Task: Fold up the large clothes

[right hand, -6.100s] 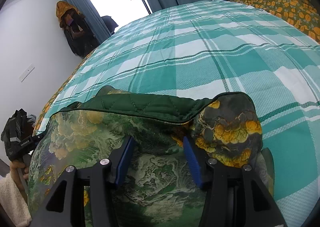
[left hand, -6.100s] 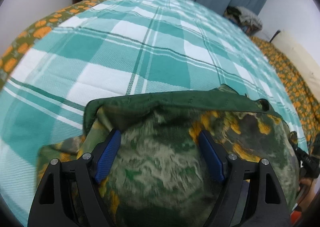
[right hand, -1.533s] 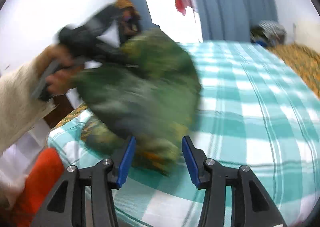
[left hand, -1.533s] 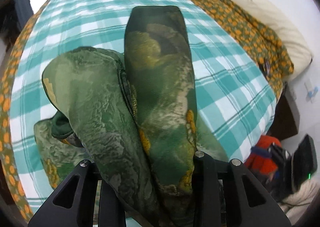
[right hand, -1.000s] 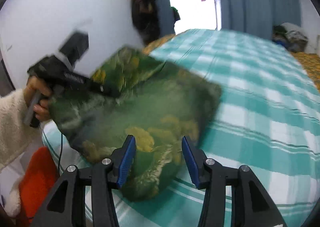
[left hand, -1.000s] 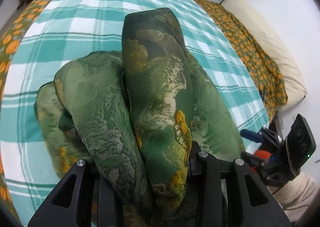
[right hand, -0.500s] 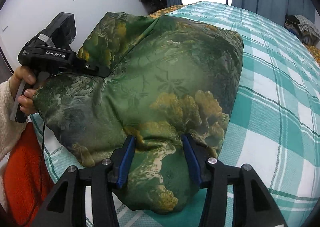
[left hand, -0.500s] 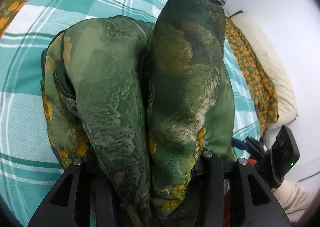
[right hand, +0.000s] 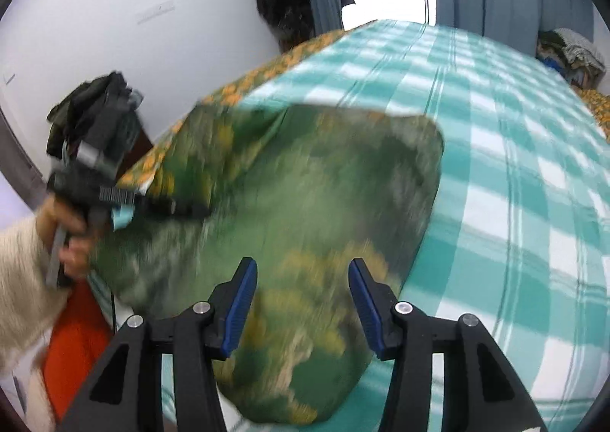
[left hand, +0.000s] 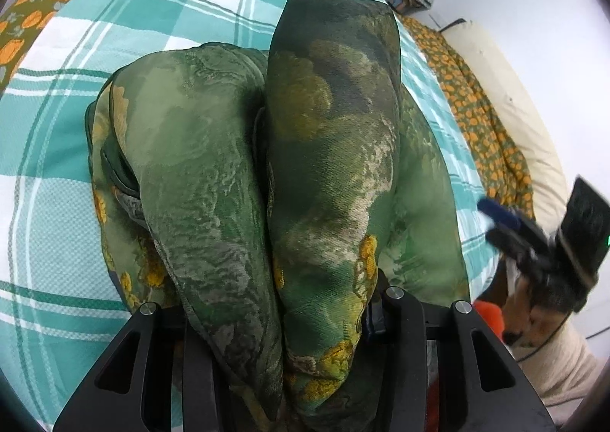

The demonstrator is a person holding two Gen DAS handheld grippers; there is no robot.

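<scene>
— Left hand-held gripper (left hand: 282,317)?
— Clenched on two bunched folds of the green floral garment (left hand: 328,150), which lies on the checked bed (left hand: 49,211).
— Right hand-held gripper (right hand: 301,302)?
— Released, jaws apart above the garment. No legible writing.

Bare checked bedspread (right hand: 533,172) beyond the green garment (right hand: 305,203), clothes pile (right hand: 572,50) at its far corner, wall (right hand: 114,12) close beside.
</scene>
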